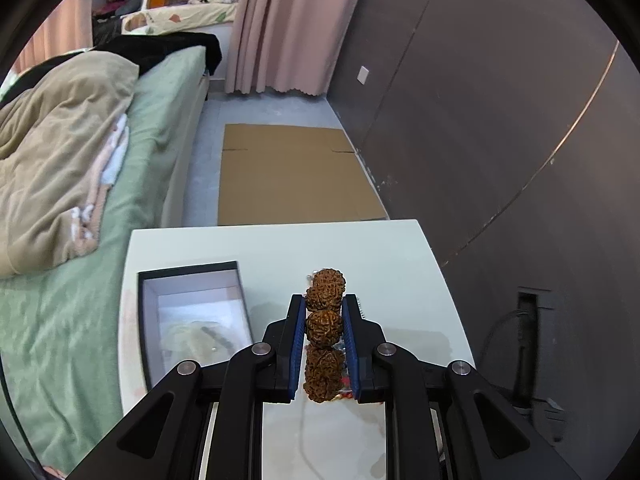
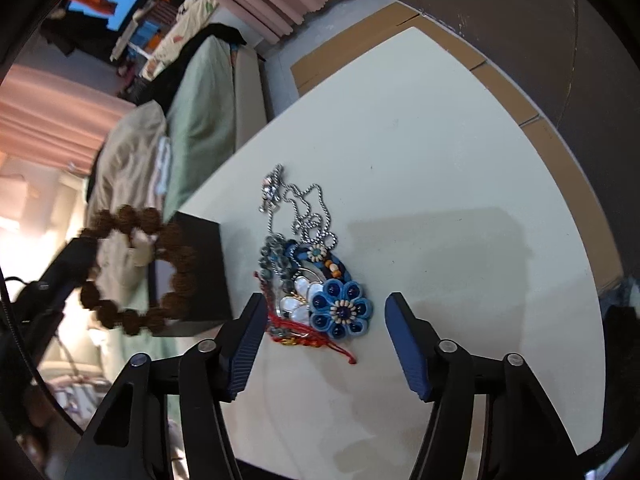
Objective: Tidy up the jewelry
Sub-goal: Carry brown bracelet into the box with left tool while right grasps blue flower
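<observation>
My left gripper (image 1: pixel 324 304) is shut on a brown seed-bead bracelet (image 1: pixel 324 330), held in the air above the white table (image 1: pixel 280 248). The same bracelet (image 2: pixel 136 264) shows as a full ring at the left of the right wrist view, near the dark jewelry box (image 2: pixel 200 276). That box (image 1: pixel 192 312) is open, with pale items inside. My right gripper (image 2: pixel 326 320) is open, low over a jewelry pile: a blue flower piece (image 2: pixel 340 310), a silver chain (image 2: pixel 304 208), grey beads (image 2: pixel 276 260) and red cord (image 2: pixel 320 344).
A bed with green sheet (image 1: pixel 160 120) and beige blanket (image 1: pixel 60 152) lies left of the table. Flat cardboard (image 1: pixel 292 176) lies on the floor beyond it. A dark wall (image 1: pixel 500 120) runs along the right. Pink curtains (image 1: pixel 288 24) hang at the back.
</observation>
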The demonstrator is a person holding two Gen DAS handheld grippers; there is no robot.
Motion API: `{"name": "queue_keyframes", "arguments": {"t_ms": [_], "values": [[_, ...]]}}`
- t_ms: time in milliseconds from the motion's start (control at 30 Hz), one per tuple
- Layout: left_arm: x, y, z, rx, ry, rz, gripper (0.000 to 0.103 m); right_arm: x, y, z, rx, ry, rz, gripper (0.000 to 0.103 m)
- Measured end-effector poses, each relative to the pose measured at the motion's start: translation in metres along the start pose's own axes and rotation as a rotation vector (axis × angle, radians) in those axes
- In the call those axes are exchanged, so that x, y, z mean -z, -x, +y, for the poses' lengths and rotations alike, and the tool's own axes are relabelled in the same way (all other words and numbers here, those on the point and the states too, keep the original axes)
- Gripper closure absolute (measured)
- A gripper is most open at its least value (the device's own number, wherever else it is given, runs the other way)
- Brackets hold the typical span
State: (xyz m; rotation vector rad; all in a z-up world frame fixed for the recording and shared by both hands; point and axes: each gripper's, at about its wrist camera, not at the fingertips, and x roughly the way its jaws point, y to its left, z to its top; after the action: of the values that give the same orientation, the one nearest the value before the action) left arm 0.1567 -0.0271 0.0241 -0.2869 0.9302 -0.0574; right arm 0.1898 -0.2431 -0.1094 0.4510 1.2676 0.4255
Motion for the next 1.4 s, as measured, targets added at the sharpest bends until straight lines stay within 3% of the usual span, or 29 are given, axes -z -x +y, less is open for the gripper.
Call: {"name": "queue_keyframes", "arguments": {"t_ms": [233, 400, 467, 533, 867, 1233, 1300, 1400], "values": [[0.003, 0.016, 0.020, -0.011, 0.013, -0.012, 0.084, 0.004, -0.019, 0.014, 0.113, 0.063, 0.024, 0.051], [0.007, 0.024, 0.032, -0.018, 0.028, -0.017, 0.084, 0.008, -0.023, 0.018, 0.174, 0.098, 0.015, 0.067], [0.008, 0.026, 0.036, -0.020, 0.032, -0.019, 0.084, 0.007, -0.020, 0.013, 0.152, 0.075, 0.009, 0.070], [0.010, 0.027, 0.039, -0.021, 0.037, -0.019, 0.084, 0.007, -0.014, 0.011, 0.118, 0.058, -0.007, 0.081], [0.011, 0.025, 0.048, -0.033, 0.052, -0.027, 0.084, 0.007, 0.014, 0.013, -0.015, 0.032, -0.092, 0.082], [0.005, 0.031, 0.065, -0.047, 0.093, -0.097, 0.084, 0.002, 0.036, 0.049, -0.177, 0.081, -0.196, 0.082], [0.003, 0.033, 0.066, -0.036, 0.090, -0.104, 0.079, 0.002, 0.038, 0.053, -0.198, 0.083, -0.211, 0.082], [0.002, 0.035, 0.070, -0.033, 0.102, -0.110, 0.054, 0.001, 0.039, 0.059, -0.242, 0.082, -0.230, 0.082]]}}
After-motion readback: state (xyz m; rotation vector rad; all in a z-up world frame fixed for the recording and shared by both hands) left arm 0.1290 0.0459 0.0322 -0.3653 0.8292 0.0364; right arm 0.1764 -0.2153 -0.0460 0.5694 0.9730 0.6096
